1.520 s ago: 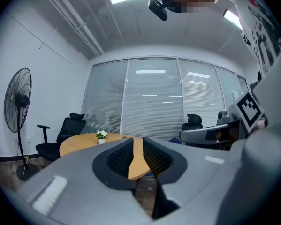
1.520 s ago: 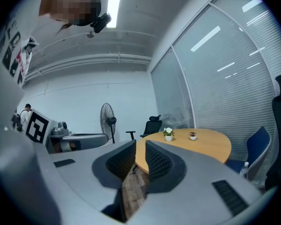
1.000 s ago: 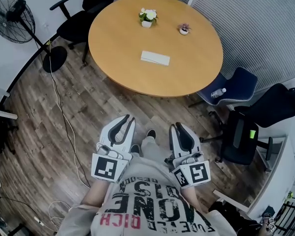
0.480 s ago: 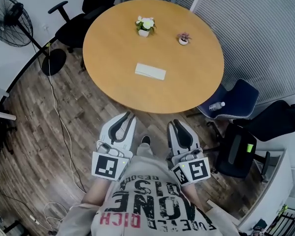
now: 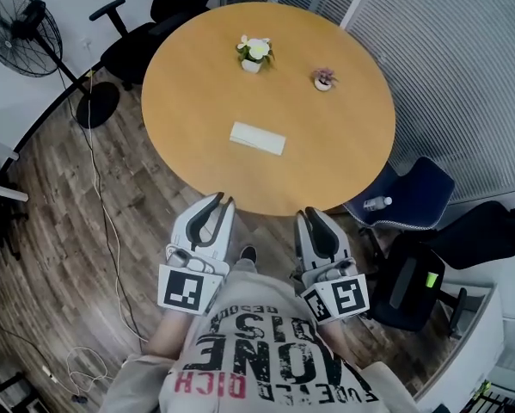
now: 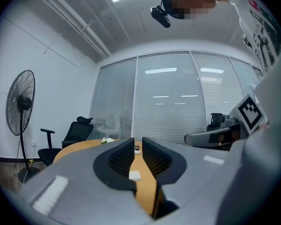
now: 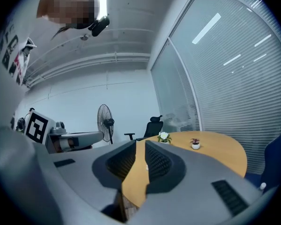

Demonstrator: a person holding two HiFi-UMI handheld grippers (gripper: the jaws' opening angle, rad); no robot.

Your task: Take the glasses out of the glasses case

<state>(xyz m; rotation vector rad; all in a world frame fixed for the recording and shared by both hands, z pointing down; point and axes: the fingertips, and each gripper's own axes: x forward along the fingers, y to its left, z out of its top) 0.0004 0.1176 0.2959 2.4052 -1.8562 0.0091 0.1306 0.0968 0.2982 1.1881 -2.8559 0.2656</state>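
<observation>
A closed white glasses case (image 5: 257, 138) lies flat near the middle of the round wooden table (image 5: 343, 144). Both grippers are held level at the person's waist, short of the table's near edge, and touch nothing. My left gripper (image 5: 222, 199) points at the table; its jaws stand a narrow gap apart and are empty. In the left gripper view the case (image 6: 134, 175) shows far off through the left gripper (image 6: 138, 140). My right gripper (image 5: 309, 215) is also narrowly apart and empty; in the right gripper view only tabletop shows through the right gripper (image 7: 140, 142). No glasses are visible.
A white flower pot (image 5: 254, 52) and a small potted plant (image 5: 324, 79) stand at the table's far side. A black office chair (image 5: 132, 37) and a floor fan (image 5: 25, 24) are at left. At right, a blue chair (image 5: 403, 192) carries a bottle (image 5: 376, 203).
The person has walked toward the table. Both grippers have come closer to its near edge, and the case sits nearer in view. The jaws look the same.
</observation>
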